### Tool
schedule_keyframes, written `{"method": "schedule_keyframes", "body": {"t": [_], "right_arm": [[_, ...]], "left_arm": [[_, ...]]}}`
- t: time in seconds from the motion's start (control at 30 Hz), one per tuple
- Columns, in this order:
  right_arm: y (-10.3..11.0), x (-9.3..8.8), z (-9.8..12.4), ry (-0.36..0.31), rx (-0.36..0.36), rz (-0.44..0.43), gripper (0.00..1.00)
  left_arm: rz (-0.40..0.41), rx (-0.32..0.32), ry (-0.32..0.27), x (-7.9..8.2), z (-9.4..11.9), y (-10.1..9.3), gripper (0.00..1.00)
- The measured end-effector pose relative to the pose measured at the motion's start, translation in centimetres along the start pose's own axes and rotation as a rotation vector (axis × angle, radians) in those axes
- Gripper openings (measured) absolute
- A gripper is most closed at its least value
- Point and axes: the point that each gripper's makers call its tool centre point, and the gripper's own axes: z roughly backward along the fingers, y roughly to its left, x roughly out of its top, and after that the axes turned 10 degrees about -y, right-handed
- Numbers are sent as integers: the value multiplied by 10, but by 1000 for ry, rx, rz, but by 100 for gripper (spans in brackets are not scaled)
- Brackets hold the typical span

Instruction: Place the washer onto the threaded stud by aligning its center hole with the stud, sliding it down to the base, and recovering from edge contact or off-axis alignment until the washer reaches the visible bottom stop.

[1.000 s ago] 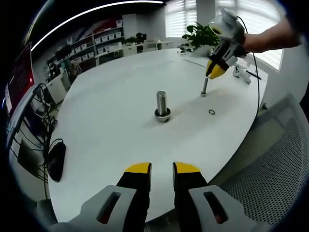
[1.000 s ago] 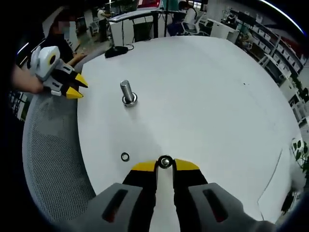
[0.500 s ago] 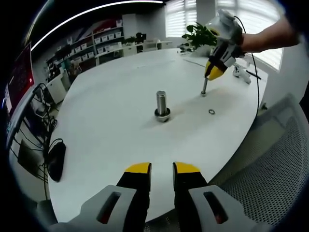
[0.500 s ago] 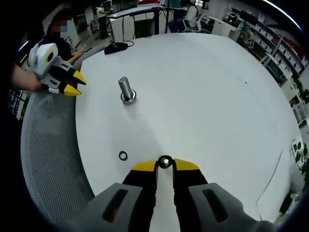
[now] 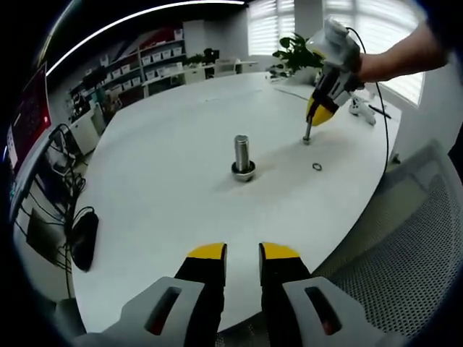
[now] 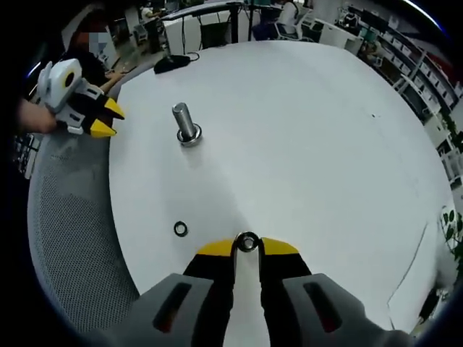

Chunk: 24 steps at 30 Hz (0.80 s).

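Note:
A thick threaded stud (image 5: 242, 156) (image 6: 185, 123) stands upright on its wide base near the middle of the round white table (image 5: 159, 173) (image 6: 318, 130). A small dark washer (image 5: 317, 167) (image 6: 180, 228) lies flat on the table, apart from it. My right gripper (image 5: 319, 116) (image 6: 247, 248) is shut on the top of a thin stud (image 5: 307, 131) (image 6: 247, 241) whose foot rests on the table close to the washer. My left gripper (image 5: 242, 252) (image 6: 108, 121) hovers at the table's near edge, open, with nothing between its tips.
A black mouse (image 5: 85, 239) (image 6: 168, 61) lies near the table's edge. A grey mesh chair (image 5: 409, 238) (image 6: 65, 217) sits against the rim by the left gripper. A potted plant (image 5: 300, 50) and a cable with a white item (image 5: 362, 108) stand behind the right gripper.
The right gripper has tipped a little while still holding the thin stud in place, so its view has shifted. The left gripper, thick stud and washer have not moved.

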Motion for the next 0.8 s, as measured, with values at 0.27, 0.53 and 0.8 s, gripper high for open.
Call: {"method": "schedule_keyframes", "body": {"t": [0.27, 0.53, 0.8], "right_arm": [[-1, -12, -14, 39, 11, -8, 14], [-1, -25, -21, 75, 9, -15, 15], [-1, -24, -22, 69, 7, -8, 15]], "left_arm": [[3, 0, -3, 0, 0, 0, 15], [13, -13, 4, -1, -1, -2, 14], [20, -12, 7, -2, -2, -2, 15]]}}
